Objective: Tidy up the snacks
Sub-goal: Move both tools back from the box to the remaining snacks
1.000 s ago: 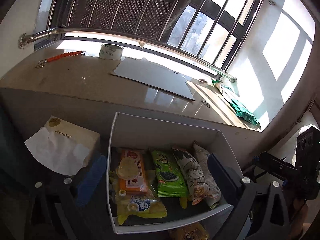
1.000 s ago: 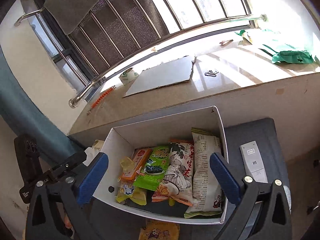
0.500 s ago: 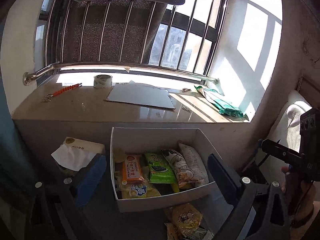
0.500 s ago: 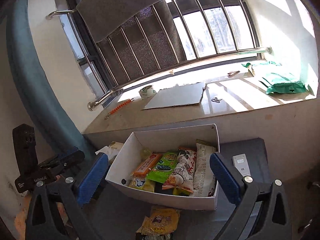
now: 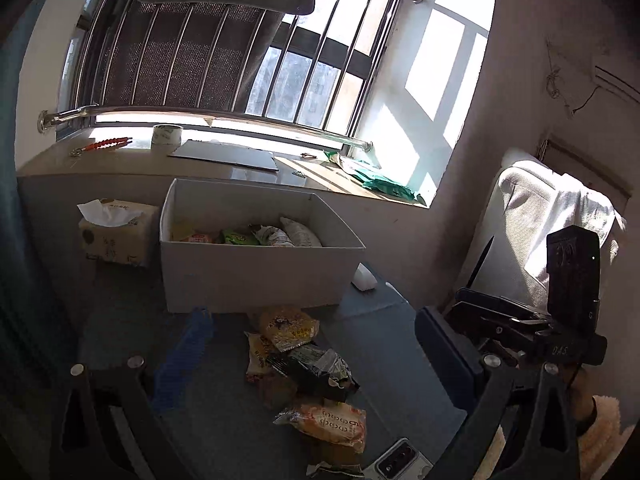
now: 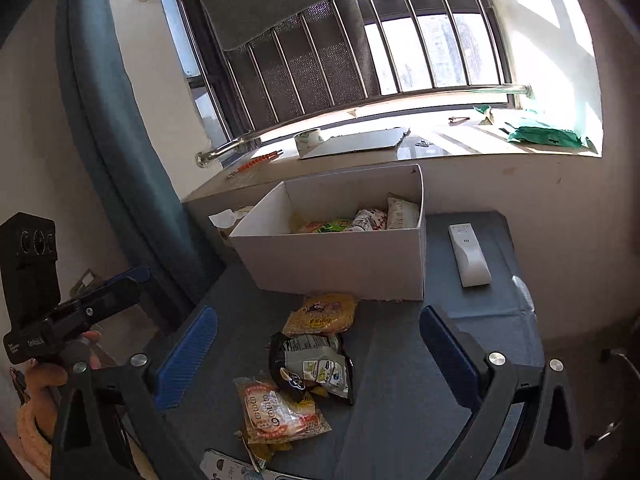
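Left gripper: the left gripper [image 5: 312, 364] hangs above the dark tabletop with its blue pads spread wide and nothing between them, which leaves room to drop over a packet.
Right gripper: the right gripper [image 6: 320, 354] is likewise spread wide and empty, and the loose packets lie right between and just ahead of its fingers.
Box: the white box [image 6: 340, 256] stands straight ahead of both grippers, beyond the loose packets, with its open top up so packets can be dropped in from above.
Sorted snacks: several packets [image 6: 352, 220] already lie inside the box, leaning toward its far right side as the right gripper sees it.
Loose snacks: a yellow packet [image 6: 320, 314] lies nearest the box, almost touching its front wall; a dark packet [image 6: 312, 366] overlaps it on the near side; an orange-and-clear packet [image 6: 276, 410] lies closest to the grippers.
Why so heaped: the three overlap, so I judge the top or outer one is the easiest first pick.
Remote: a white remote [image 6: 468, 254] lies ahead and to the right of the right gripper, beside the box and clear of the snacks.
Tissue pack: a tissue pack [image 5: 116, 232] sits ahead and left of the left gripper, just beside the box.
Stage: judged part done, as three packets remain outside.
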A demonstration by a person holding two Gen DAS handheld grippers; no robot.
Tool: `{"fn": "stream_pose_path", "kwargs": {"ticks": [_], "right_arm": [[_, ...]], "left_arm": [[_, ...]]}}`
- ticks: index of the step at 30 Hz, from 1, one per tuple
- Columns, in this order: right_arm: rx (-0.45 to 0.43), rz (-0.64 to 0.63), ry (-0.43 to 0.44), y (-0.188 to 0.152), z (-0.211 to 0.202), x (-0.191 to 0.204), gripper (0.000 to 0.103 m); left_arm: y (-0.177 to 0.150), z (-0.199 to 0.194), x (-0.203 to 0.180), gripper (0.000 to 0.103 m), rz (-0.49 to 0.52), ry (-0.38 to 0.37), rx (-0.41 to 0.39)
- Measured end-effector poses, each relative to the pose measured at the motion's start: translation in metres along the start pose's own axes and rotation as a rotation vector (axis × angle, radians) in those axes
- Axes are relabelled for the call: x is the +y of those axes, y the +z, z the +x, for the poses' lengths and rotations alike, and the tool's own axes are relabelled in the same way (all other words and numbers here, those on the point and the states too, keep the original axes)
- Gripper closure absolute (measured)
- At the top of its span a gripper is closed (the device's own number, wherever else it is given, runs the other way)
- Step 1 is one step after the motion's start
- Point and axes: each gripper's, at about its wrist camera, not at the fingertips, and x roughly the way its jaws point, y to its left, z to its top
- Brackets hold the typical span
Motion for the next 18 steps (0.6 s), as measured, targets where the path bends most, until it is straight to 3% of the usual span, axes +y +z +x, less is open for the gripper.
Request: {"fn": "stream_pose_path", "kwargs": {"ticks": [3,7,12,18], "right_arm": [[0.050,0.019,-0.054,-0.039,-0.001,-0.002,0.000],[0.116,0.006,-0.063,-0.069,0.006,0.000,0.000],[0.147,-0.044,-0.074,-0.075,0.018,0.009,0.000],[0.163,-0.111,-0.065,-0.068,0.040,0.020,0.000]], "left_arm": [[-0.034,0.001,-0.005,0.000,-0.021,0.018,0.037],[-0.059,0.003,-0.010,0.000,-0.047,-0.035,0.097],[-0.067,-0.005,-0.020,0.000,0.010,0.000,0.100],[-0.071,-0.012,-0.010,0.000,-0.021,-0.001,0.094]]}}
